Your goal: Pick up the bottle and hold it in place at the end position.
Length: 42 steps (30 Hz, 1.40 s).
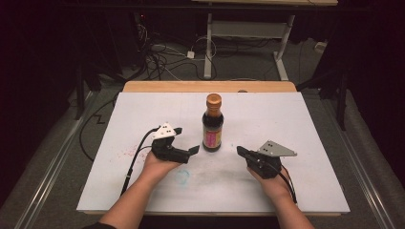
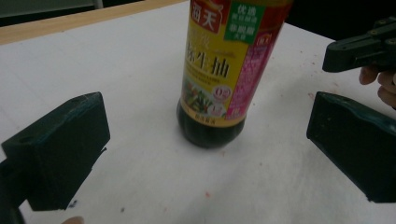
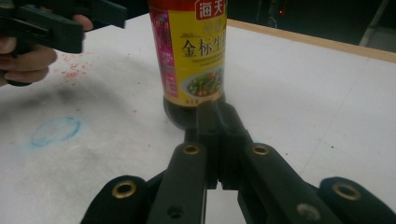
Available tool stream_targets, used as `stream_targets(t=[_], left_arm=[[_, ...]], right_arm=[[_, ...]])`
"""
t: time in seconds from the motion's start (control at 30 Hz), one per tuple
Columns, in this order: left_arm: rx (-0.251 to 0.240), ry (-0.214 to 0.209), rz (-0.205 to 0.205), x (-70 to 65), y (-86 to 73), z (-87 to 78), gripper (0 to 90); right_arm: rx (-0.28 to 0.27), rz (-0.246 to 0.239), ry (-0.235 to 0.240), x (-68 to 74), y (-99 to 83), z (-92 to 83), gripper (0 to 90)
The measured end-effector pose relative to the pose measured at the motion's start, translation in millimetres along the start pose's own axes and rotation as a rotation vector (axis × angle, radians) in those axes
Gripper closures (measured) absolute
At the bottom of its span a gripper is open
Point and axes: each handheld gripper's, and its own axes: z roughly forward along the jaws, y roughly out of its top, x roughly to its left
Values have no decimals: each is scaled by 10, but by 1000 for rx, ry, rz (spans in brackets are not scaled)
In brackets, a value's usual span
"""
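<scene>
A dark soy sauce bottle (image 1: 212, 125) with a yellow and pink label and a brown cap stands upright in the middle of the white table top (image 1: 286, 119). My left gripper (image 1: 186, 139) sits just left of the bottle, open, its jaws wide apart and nothing between them. In the left gripper view the bottle (image 2: 219, 79) stands beyond the gap between the jaws. My right gripper (image 1: 240, 150) lies to the bottle's right, shut and empty, pointing at it. In the right gripper view the bottle (image 3: 194, 60) stands right behind the closed tips (image 3: 217, 114).
The table's far wooden edge (image 1: 210, 86) lies behind the bottle. A faint blue circle (image 1: 182, 176) and pink specks (image 1: 125, 153) mark the table top. Cables trail from both grippers toward the near edge. The dark floor beyond holds desk legs and wires.
</scene>
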Motion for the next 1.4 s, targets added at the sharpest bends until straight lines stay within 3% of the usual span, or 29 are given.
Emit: stream_targets(t=[0.27, 0.73, 0.9, 1.13, 1.4], left_arm=[[-12, -40, 28, -98, 59, 366, 0], [48, -75, 13, -126, -13, 646, 9], [44, -83, 15, -132, -15, 678, 47], [36, -105, 37, -157, -30, 695, 221], [22, -100, 54, -155, -39, 704, 268]], right_arm=[[-14, -4, 16, -15, 119, 46, 900], [-30, -11, 34, 9, 304, 65, 900], [-34, -4, 29, 8, 343, 61, 900], [-40, -5, 26, 23, 408, 53, 900], [-43, -1, 33, 37, 481, 46, 900]])
